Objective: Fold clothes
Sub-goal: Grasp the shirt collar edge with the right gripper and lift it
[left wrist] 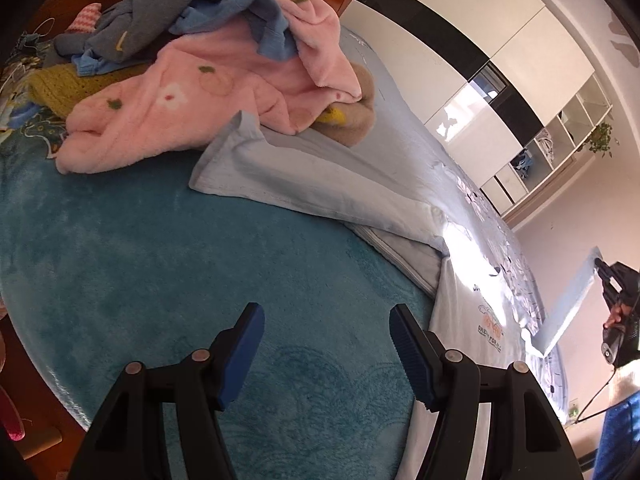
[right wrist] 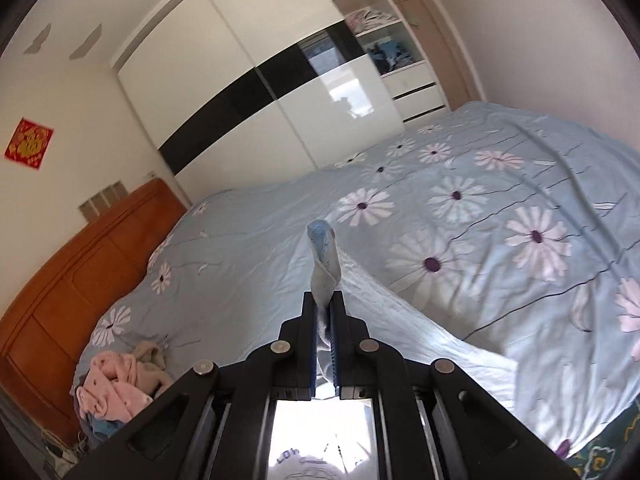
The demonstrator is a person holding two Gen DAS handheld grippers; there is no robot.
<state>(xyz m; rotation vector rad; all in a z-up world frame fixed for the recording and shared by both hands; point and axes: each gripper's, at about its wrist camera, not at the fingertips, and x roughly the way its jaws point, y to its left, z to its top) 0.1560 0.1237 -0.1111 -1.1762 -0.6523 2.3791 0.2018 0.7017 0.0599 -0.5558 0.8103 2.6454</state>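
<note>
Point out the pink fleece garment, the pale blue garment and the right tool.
pink fleece garment (left wrist: 176, 112): left wrist view, on its flower-printed front.
pale blue garment (right wrist: 325, 268): right wrist view, on the pinched fold above the fingers.
right tool (right wrist: 324, 312): right wrist view, between its fingertips.

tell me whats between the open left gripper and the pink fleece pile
In the left wrist view, bare teal plush blanket fills most of the stretch from the left gripper to the pink fleece; a pale blue garment's end borders it.

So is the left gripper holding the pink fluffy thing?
No, the left gripper is open over the teal blanket, and the pink fleece garment lies farther off in the pile.
</note>
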